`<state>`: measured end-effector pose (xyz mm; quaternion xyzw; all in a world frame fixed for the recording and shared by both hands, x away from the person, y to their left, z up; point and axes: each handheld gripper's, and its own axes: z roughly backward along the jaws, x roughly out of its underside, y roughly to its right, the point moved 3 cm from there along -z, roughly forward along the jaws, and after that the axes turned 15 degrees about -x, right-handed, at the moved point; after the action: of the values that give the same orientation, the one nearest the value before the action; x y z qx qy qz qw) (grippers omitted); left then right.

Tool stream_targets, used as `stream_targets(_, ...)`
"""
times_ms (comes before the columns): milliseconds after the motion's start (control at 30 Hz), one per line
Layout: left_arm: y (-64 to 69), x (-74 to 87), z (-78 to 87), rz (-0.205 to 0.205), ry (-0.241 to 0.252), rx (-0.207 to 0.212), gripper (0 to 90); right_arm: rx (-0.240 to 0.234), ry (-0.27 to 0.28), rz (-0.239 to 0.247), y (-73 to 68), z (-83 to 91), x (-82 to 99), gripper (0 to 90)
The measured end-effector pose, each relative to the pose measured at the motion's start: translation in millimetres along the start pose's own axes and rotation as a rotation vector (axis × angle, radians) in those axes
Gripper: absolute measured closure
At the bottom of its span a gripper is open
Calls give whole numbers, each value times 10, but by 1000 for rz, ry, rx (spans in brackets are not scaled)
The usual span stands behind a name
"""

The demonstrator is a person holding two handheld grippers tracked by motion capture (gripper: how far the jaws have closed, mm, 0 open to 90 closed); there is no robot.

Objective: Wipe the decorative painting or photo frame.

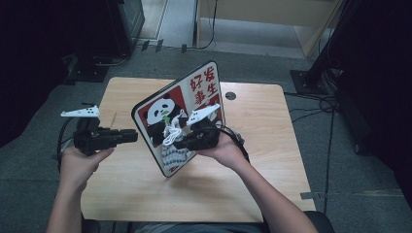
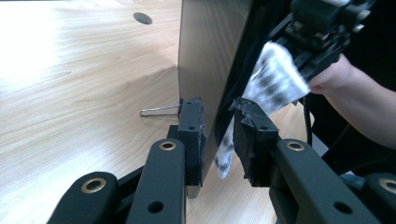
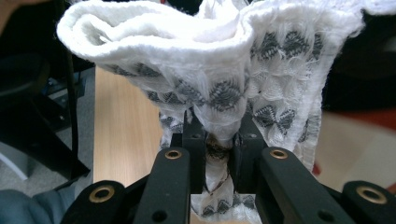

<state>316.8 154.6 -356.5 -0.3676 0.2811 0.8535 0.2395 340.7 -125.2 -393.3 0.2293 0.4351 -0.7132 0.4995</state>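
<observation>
A board printed with a panda and red characters (image 1: 158, 114) stands tilted on its lower corner on the wooden table (image 1: 257, 145). My left gripper (image 1: 132, 135) comes in level from the left and is shut on the board's left edge. In the left gripper view the thin board (image 2: 205, 46) runs between the pads of my left gripper (image 2: 217, 126). My right gripper (image 1: 179, 142) is shut on a bunched white cloth with a grey pattern (image 1: 170, 130) and holds it against the board's printed face. The cloth (image 3: 187, 46) billows above the pinching jaws of my right gripper (image 3: 217, 144).
A thin metal wire (image 2: 161, 111) sticks out behind the board, low over the table. The table has a round cable hole (image 1: 230, 95) at its far side. Dark equipment and cables (image 1: 320, 104) line the floor around the table.
</observation>
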Motion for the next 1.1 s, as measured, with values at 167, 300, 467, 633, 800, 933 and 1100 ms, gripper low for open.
stream_targets(167, -60, 2, -20, 6, 6, -17, 776, 15, -14, 28, -51, 48, -226, 803)
stream_targets(300, -90, -5, -58, 0, 22, -24, 785, 23, -21, 64, -103, 84, -405, 801)
stream_targets(467, -88, -34, -71, -6, 43, -17, 804, 35, -16, 92, -159, 145, -611, 799)
stream_targets(633, -74, -68, -93, -19, 53, -17, 805, 41, -11, 125, -222, 204, -811, 799)
stream_targets(800, -60, -93, -116, -31, 60, -15, 788, 51, -16, 148, -290, 223, -995, 799)
stream_targets(933, -42, -113, -120, -42, 59, -3, 801, 54, -23, 172, -341, 210, -1116, 799)
stream_targets(1100, -49, -112, -136, -30, 52, 7, 798, 53, -24, 181, -367, 184, -1209, 799)
